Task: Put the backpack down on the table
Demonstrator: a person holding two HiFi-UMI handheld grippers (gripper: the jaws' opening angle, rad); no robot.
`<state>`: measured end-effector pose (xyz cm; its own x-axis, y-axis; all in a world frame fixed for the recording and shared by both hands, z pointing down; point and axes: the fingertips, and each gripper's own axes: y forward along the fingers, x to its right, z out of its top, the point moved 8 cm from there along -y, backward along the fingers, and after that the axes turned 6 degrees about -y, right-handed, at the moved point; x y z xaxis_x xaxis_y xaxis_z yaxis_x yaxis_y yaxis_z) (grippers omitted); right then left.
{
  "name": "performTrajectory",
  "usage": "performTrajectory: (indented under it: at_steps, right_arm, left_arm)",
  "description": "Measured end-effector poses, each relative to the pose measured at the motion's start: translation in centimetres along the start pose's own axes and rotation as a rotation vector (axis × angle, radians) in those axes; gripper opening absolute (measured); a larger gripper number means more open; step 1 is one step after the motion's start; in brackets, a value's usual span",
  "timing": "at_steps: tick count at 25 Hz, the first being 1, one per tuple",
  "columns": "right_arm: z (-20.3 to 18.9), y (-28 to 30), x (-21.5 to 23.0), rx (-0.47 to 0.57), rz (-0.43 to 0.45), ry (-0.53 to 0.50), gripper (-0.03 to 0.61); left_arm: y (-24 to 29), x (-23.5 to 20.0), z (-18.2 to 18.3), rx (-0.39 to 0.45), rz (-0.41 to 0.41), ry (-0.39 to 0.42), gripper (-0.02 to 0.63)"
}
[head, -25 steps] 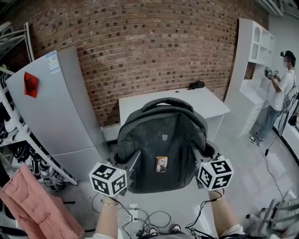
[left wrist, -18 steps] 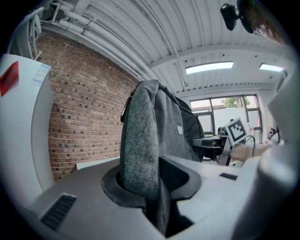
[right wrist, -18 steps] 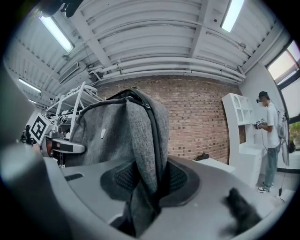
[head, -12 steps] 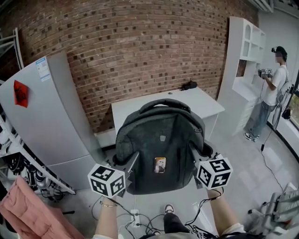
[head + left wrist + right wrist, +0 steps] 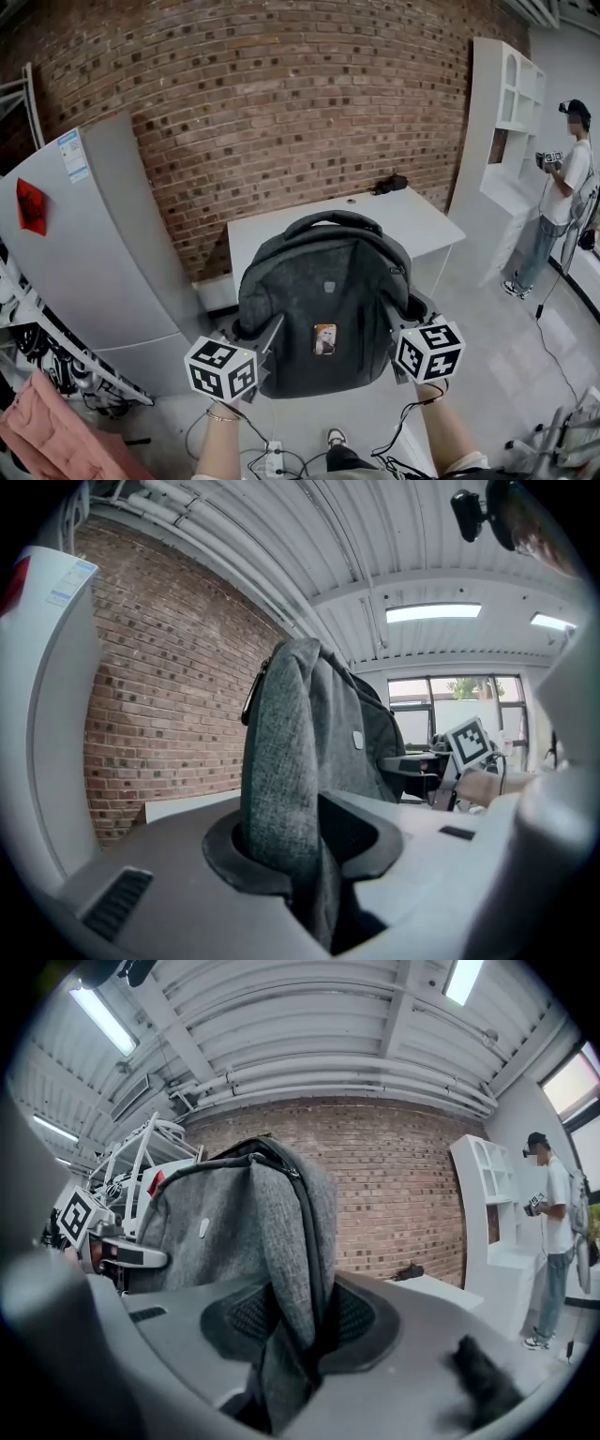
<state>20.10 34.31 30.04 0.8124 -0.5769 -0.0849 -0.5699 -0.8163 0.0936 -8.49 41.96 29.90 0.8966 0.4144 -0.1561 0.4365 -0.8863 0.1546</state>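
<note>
Aloft, left gripper (image 5: 266,336), right gripper (image 5: 392,321) clamp backpack (image 5: 323,277) edges; table (image 5: 427,220) beyond.

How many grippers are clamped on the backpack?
2. The left gripper is shut on the left side of the backpack, and the right gripper is shut on its right side. No other gripper touches it.

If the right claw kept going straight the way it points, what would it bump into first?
The right claw is clamped on the backpack. Beyond that, probably the white table, then the brick wall, though depth is unclear.
</note>
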Motion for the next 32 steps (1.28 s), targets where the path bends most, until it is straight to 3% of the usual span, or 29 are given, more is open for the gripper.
performTrajectory:
  at_steps: [16,32]
  right_arm:
    - [-0.1,12.7,8.9,-0.011,0.038,-0.003,0.121]
    - [-0.6,20.6,13.1,-0.009,0.074,0.0,0.121]
  left_arm:
    - [13.2,-6.3,2.3,-0.014,0.007,-0.025,0.114]
    - [20.2,-10.6,3.3,-0.021,0.039,-0.025,0.115]
